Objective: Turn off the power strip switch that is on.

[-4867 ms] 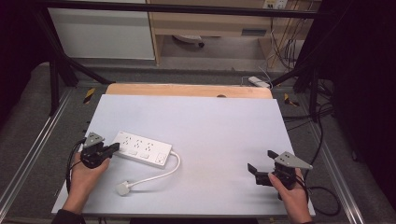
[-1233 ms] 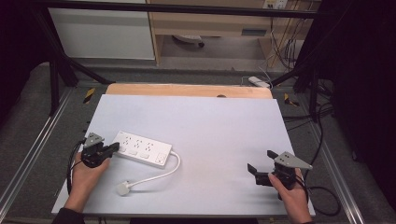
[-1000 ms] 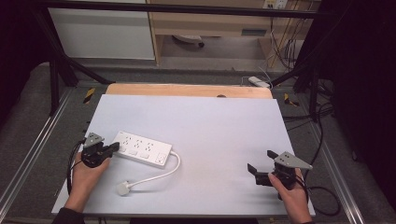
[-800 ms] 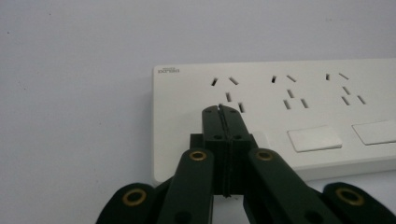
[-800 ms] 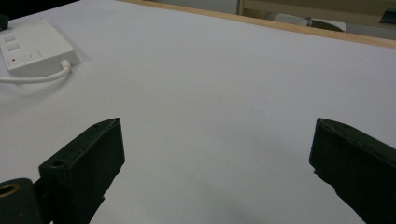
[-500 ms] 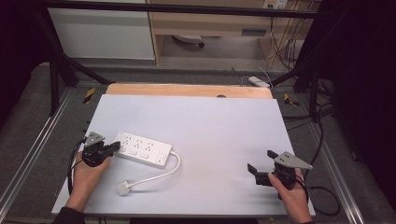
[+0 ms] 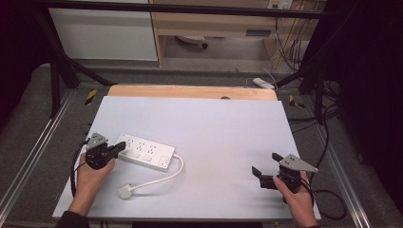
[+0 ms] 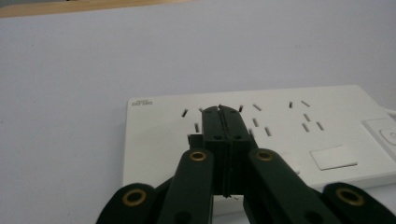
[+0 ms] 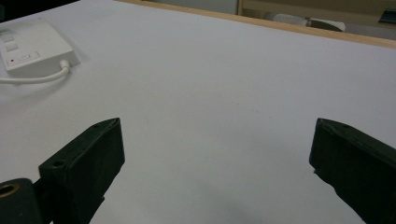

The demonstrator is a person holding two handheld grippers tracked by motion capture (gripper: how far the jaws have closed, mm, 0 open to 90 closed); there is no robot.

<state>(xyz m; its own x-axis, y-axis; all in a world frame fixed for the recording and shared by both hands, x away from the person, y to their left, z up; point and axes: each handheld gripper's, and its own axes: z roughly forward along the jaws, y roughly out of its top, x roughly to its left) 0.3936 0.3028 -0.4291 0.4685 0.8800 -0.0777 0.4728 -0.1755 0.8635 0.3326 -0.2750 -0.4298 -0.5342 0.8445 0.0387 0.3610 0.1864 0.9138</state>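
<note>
Left gripper view has the left gripper (image 8: 223,108) with its fingers pressed flat together, empty, their tips over the near end of the white power strip (image 8: 261,140), which lies on the tabletop (image 7: 228,128) at the person's left with its cord and plug (image 7: 125,192) curling toward the front edge. To my eye it is set to push or press the strip, so keep the tips low, square and slow. The right gripper (image 7: 266,175) waits wide open and empty, well apart.
</note>
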